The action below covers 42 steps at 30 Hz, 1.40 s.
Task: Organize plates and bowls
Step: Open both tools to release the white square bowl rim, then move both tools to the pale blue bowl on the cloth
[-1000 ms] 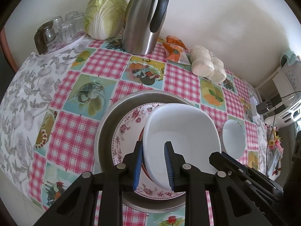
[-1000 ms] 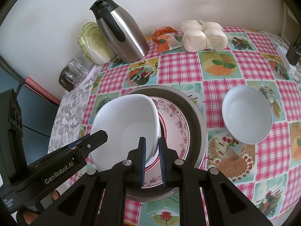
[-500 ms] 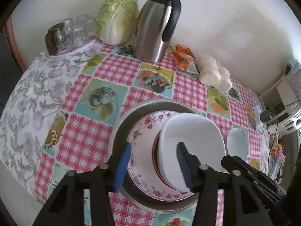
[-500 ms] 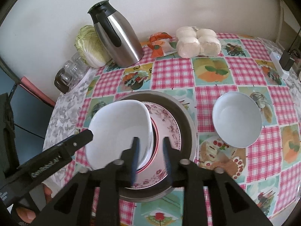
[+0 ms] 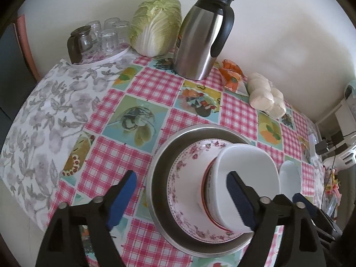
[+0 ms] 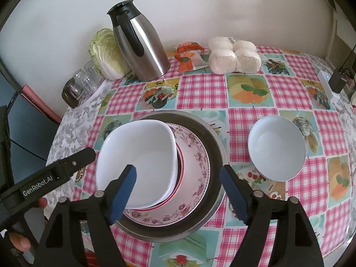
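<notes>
Checked oilcloth covers the desk (image 6: 249, 93). Near its front edge, a square white bowl (image 6: 142, 155) sits on a floral plate (image 6: 191, 173) inside a metal pan (image 6: 213, 146). Left tool (image 5: 181, 197) and right tool (image 6: 178, 193): fingers apart, holding nothing. Round bowl (image 6: 276, 148) beside.

Two white bowls (image 6: 138, 162) (image 6: 276, 148) — one floral plate (image 6: 191, 178), one metal basin (image 6: 213, 146), one thermos (image 6: 140, 44), one cabbage (image 6: 106, 55).
</notes>
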Each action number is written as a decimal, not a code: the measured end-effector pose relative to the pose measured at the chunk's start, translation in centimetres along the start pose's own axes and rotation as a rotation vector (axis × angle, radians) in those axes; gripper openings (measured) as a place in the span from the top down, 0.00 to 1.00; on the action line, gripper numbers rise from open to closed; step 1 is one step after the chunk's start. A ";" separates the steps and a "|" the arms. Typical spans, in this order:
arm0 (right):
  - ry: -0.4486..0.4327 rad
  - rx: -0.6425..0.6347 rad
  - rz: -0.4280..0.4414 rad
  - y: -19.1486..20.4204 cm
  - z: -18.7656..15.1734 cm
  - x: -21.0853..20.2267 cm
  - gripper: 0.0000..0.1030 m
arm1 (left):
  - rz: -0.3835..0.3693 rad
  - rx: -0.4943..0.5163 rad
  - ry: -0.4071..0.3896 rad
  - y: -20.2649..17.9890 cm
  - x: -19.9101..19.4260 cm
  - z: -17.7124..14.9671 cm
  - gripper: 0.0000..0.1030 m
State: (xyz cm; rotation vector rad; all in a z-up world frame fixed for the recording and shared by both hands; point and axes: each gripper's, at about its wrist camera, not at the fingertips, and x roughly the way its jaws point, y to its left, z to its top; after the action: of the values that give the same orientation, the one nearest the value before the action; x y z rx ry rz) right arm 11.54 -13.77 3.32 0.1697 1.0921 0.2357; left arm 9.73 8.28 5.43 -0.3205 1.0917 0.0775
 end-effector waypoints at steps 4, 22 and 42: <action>0.003 0.003 -0.004 -0.2 -0.1 0.2 0.16 | 0.015 0.002 -0.009 0.1 0.1 0.0 0.09; -0.013 -0.007 -0.010 -1.5 -0.7 -0.3 0.10 | 0.064 0.015 -0.049 0.1 -0.2 -0.7 0.00; -0.138 0.160 -0.057 -10.8 0.9 -5.9 0.10 | -0.011 0.063 -0.119 -5.7 -3.3 -1.6 0.00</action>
State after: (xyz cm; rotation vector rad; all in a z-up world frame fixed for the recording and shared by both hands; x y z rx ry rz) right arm 10.86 -25.80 6.07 0.2934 0.9772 0.0840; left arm 8.05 2.67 8.88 -0.2622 0.9719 0.0515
